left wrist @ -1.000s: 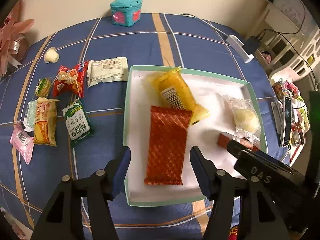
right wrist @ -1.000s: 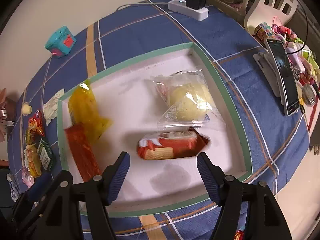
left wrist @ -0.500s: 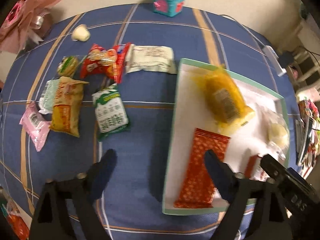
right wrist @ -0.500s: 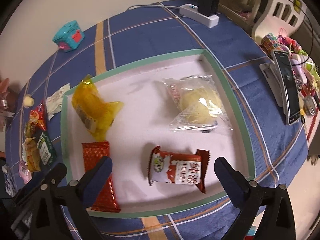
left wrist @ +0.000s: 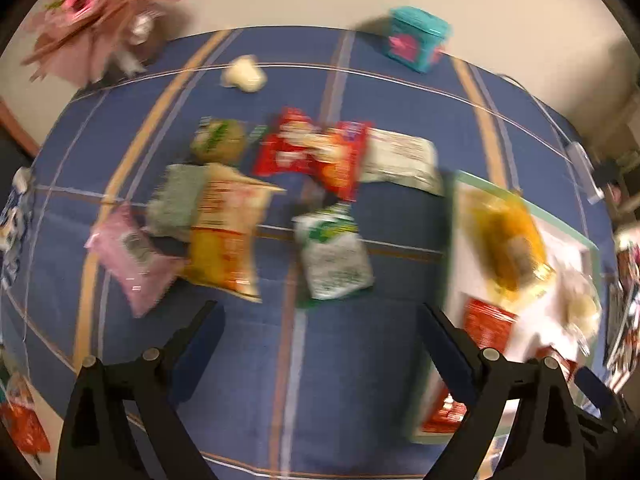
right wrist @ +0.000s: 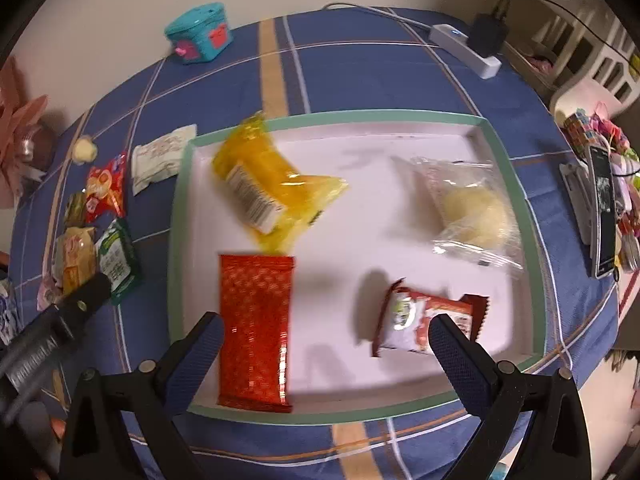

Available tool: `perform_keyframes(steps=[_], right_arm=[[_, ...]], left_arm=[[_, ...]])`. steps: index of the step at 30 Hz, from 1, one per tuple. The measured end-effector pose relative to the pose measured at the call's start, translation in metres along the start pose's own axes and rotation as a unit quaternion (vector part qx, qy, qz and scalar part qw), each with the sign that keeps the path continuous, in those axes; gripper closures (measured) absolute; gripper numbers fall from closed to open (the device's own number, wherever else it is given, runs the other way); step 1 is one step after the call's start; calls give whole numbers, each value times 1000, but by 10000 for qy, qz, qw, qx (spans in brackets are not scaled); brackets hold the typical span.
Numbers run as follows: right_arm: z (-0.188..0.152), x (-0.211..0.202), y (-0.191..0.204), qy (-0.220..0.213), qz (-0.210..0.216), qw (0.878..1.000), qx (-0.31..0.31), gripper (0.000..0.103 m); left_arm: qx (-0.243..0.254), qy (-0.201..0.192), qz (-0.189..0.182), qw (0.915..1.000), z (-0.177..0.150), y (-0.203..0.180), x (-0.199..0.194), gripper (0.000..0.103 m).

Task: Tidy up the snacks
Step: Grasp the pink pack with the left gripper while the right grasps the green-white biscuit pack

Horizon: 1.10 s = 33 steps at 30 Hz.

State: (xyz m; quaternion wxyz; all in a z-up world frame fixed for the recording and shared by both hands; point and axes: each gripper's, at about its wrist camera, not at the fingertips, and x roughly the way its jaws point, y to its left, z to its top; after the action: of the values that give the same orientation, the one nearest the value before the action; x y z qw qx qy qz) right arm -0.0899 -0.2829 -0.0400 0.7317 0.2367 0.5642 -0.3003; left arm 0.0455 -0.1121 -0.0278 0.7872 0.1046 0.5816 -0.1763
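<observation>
My left gripper [left wrist: 320, 312] hangs over bare blue cloth with its jaws opening and nothing between them. Ahead of it, blurred, lie loose snacks: a green-white packet [left wrist: 334, 256], a yellow-orange bag [left wrist: 224, 240], a pink packet [left wrist: 132, 256], red packets [left wrist: 316, 152] and a white packet [left wrist: 400, 160]. My right gripper [right wrist: 325, 322] stands open and empty above the green-rimmed white tray [right wrist: 178, 240]. The tray holds a yellow packet [right wrist: 272, 184], a red patterned packet [right wrist: 254, 328], a clear-wrapped bun [right wrist: 472, 208] and a red-white packet [right wrist: 420, 320].
A teal box [right wrist: 200, 32] stands at the table's far edge. A power strip [right wrist: 464, 46] lies at the far right and a phone [right wrist: 602, 208] on a stand to the right. A pink paper flower [left wrist: 100, 12] sits at the far left.
My left gripper swung left from above the tray to the loose snacks and its jaws widened. My right gripper opened wide and shifted left; the red-white packet lies loose in the tray.
</observation>
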Motion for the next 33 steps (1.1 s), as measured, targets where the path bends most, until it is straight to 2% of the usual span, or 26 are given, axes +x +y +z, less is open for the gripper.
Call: perform_keyframes(steps=[6, 15, 22, 33], right_arm=[[-4, -3, 32, -22, 103, 9997, -220, 0], [-11, -1, 85, 0, 305, 9979, -571, 0], [-10, 6, 123, 9, 507, 9953, -824, 0], [5, 29, 157, -166, 628, 9931, -972, 0]], left_arm=[[-564, 3, 331, 9979, 6, 55, 5, 7], [-1108, 28, 385, 9931, 7, 114, 6, 7], [-1267, 82, 270, 9915, 14, 131, 14, 7], [-1589, 279, 114, 9868, 27, 154, 39, 7]])
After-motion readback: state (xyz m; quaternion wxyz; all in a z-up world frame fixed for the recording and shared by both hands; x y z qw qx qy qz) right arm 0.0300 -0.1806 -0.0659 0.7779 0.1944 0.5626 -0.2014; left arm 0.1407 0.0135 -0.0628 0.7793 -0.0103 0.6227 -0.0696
